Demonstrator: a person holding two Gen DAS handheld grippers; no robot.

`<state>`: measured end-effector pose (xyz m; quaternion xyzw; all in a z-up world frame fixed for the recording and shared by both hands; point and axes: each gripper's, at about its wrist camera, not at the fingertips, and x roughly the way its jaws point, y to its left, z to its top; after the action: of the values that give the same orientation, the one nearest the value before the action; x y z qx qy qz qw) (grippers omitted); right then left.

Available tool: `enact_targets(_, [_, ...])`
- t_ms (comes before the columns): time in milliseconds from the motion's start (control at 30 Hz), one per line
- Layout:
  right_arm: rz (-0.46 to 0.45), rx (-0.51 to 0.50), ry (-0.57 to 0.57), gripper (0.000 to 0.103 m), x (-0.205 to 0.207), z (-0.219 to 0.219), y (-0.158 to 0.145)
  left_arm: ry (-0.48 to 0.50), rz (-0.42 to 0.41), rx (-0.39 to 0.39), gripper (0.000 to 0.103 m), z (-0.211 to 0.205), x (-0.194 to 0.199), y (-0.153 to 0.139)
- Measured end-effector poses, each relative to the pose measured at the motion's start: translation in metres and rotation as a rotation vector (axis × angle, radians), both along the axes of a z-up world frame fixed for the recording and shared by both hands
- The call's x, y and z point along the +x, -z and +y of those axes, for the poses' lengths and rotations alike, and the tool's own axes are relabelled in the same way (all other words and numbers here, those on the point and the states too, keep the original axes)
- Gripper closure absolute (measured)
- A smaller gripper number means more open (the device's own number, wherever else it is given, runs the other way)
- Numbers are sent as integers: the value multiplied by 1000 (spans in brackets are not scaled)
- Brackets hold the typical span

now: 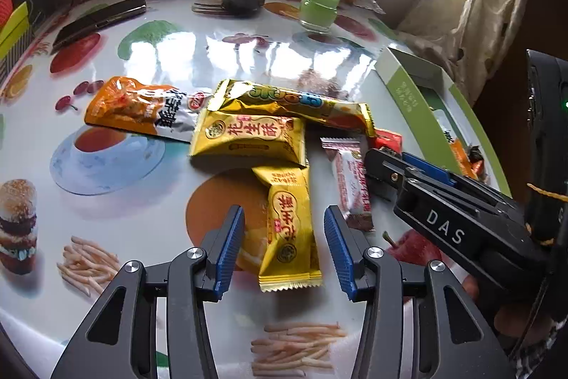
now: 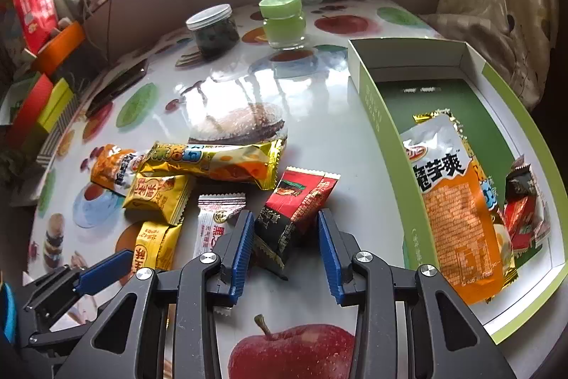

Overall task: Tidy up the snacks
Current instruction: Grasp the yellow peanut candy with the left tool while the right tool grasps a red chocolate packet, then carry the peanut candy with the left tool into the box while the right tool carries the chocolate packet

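— What are your fingers doing?

— My left gripper (image 1: 284,247) is spread wide and holds nothing; a narrow yellow snack bar (image 1: 289,229) lies lengthwise on the table (image 1: 149,219) between its blue pads (image 1: 229,249). My right gripper (image 2: 285,251) is spread too, its fingers on either side of the lower end of a red-and-black packet (image 2: 294,205). I cannot tell whether they touch it.

— And the other snacks?

— Loose on the table: a pink-and-white bar (image 2: 213,226) just left of the red-and-black packet, a squat yellow packet (image 1: 248,139), a long gold packet (image 1: 294,103) lying across its far edge, and an orange-and-silver pouch (image 1: 142,109) at the far left. The green-and-white box (image 2: 376,130) stands on my right side, with a large orange pouch (image 2: 458,219) and small red packets (image 2: 522,219) inside
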<state>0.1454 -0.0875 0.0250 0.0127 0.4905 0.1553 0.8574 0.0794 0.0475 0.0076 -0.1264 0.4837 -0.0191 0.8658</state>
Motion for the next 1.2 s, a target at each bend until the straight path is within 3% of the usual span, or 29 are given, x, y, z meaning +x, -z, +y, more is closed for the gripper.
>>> enact_targets(200, [-13,21,31,67,1,-7,1,-31,-6,13,55,4,0,1])
enact_targets(300, [-14,11,23,74,0,-8,1,-38,-9,8,55,7,-1,1])
enact_targets(600, [-36,6,1,82,-8,-10,-1,-66,-7,22,77,13,-2,2])
enact_targets(1200, [-57,51,-2,83,-28,-25,-11,-71,-33,34,78,15,-11,-5])
